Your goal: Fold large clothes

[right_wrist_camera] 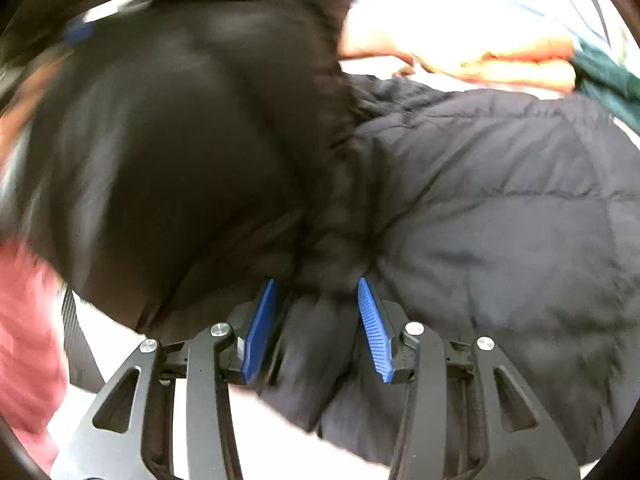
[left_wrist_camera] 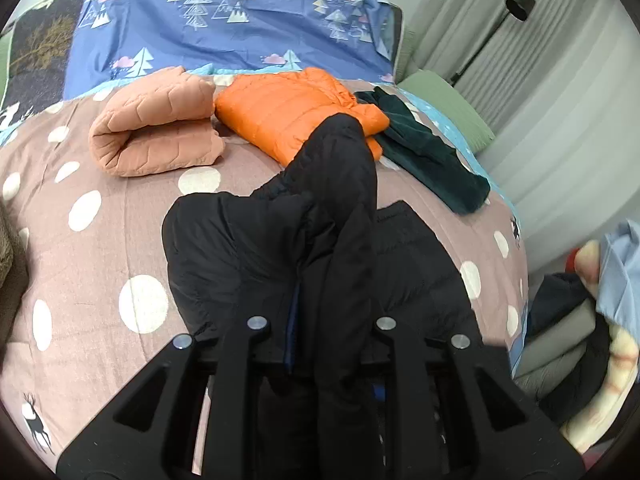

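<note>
We hold the black jacket (left_wrist_camera: 280, 248) with both tools over the bed (left_wrist_camera: 100, 240), whose cover is dusty pink with white dots. The jacket is our landmark. In the left wrist view it lies heaped on the bed cover, and one long fold of it, perhaps a sleeve, rises from the heap and runs down between the fingers of the left gripper (left_wrist_camera: 324, 360). The cloth fills the gap between those fingers and hides the blue pads almost wholly, so we see the left gripper pinching that fold.

In the right wrist view the right gripper (right_wrist_camera: 318, 320) has its blue pads (right_wrist_camera: 374, 328) standing apart with a thick bunch of the jacket squeezed between them; the fabric puckers where the pads bite. The left part of that view is blurred, and we cannot tell what the dark mass there is beyond being jacket cloth. A red sleeve (right_wrist_camera: 28, 340) shows at the left edge of that view.

Beyond the jacket, toward the head of the bed, lie three other pieces: a folded peach quilt (left_wrist_camera: 156, 132) to the far left, an orange jacket (left_wrist_camera: 296, 116) straight behind and touched by the raised black fold, and a dark green garment (left_wrist_camera: 432, 156) to the far right, overlapping the orange one's edge. Behind them all stands a blue pillow (left_wrist_camera: 224, 28) printed with trees and clouds. To the right of the jacket, off the bed, sits a pile of clothes (left_wrist_camera: 568, 328), and a black lamp (left_wrist_camera: 516, 4) stands against the curtain (left_wrist_camera: 560, 100).
</note>
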### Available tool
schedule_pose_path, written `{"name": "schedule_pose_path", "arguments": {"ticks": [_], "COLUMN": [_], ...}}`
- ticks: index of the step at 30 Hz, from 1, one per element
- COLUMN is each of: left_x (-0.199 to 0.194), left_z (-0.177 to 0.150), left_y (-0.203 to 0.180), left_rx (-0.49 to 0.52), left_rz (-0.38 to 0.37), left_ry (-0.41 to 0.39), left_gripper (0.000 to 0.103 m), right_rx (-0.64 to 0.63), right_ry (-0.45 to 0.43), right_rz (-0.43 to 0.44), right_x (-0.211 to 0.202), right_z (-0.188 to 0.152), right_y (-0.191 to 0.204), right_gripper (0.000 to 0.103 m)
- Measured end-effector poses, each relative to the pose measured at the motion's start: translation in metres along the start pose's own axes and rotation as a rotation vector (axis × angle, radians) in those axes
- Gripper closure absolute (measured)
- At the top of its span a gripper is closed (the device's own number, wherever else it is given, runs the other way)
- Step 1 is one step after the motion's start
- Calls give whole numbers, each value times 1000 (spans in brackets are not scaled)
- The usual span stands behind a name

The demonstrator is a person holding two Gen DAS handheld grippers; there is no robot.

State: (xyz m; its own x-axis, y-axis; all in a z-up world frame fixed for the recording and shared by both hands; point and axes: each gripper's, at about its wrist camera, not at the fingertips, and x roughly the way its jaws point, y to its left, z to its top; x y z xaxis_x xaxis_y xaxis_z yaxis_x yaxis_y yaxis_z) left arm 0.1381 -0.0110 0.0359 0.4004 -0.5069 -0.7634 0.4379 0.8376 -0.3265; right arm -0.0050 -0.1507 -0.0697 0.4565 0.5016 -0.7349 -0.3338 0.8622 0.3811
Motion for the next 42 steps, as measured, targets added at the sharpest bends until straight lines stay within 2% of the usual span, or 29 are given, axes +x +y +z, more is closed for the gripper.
{"name": "schedule_pose_path", "arguments": {"ticks": [1, 3, 7, 11, 14, 18, 20, 22, 24, 25, 27, 28, 29, 30, 31, 33, 36, 38, 39, 40, 42], "left_x": [2, 10, 38, 64, 90, 139, 160, 179, 193, 197, 201, 203, 206, 207, 211, 215, 221, 222, 220, 218, 200], "left_z": [2, 10, 15, 16, 17, 10, 3, -4, -9, -10, -11, -10, -10, -9, -10, -10, -9, -7, -7, -6, 0], "left_y": [-2, -10, -40, -71, -96, -141, -157, -170, -179, -181, -182, -182, -183, -183, -183, -184, -182, -181, -181, -182, -179], "left_rx": [-14, -46, -18, 29, 61, 134, 170, 197, 219, 227, 228, 221, 215, 213, 214, 213, 188, 180, 181, 184, 189], "left_rz": [-3, -17, -40, -68, -83, -74, -78, -101, -111, -122, -156, -175, -188, -195, -204, -213, -242, -261, -264, -262, -264], "left_ry": [1, 4, 43, 85, 117, 152, 163, 183, 193, 195, 194, 194, 196, 198, 204, 212, 227, 226, 221, 215, 176], "left_gripper": [84, 84, 84, 84, 84, 84, 83, 82, 82, 80, 76, 75, 74, 74, 73, 73, 73, 73, 73, 73, 73], "right_rx": [17, 42, 45, 64, 135, 179, 182, 181, 180, 199, 235, 242, 230, 214, 194, 179, 247, 321, 369, 419, 434], "right_ry": [57, 32, 28, -94, -197, -309, -339, -348, -352, -357, -366, -368, -365, -366, -369, -357, -318, -290, -274, -291, -352], "right_rz": [-7, 5, 40, -17, -61, -29, 5, -13, -70, -60, -1, 60, 98, 115, 112, 81, 40, 35, 46, 76, 49], "right_x": [18, 30, 7, -42, -83, -122, -133, -146, -154, -165, -177, -178, -179, -178, -178, -176, -167, -155, -149, -149, -166], "right_z": [-9, -17, -16, -21, -30, -40, -45, -54, -58, -62, -72, -73, -72, -71, -65, -60, -57, -52, -51, -52, -61], "right_y": [-4, -10, -9, -30, -53, -71, -72, -71, -75, -83, -87, -87, -82, -77, -77, -72, -83, -95, -104, -113, -117], "right_gripper": [57, 57, 57, 57, 57, 55, 47, 46, 46, 46, 45, 43, 40, 30, 27, 27, 27, 60, 84, 92, 94]}}
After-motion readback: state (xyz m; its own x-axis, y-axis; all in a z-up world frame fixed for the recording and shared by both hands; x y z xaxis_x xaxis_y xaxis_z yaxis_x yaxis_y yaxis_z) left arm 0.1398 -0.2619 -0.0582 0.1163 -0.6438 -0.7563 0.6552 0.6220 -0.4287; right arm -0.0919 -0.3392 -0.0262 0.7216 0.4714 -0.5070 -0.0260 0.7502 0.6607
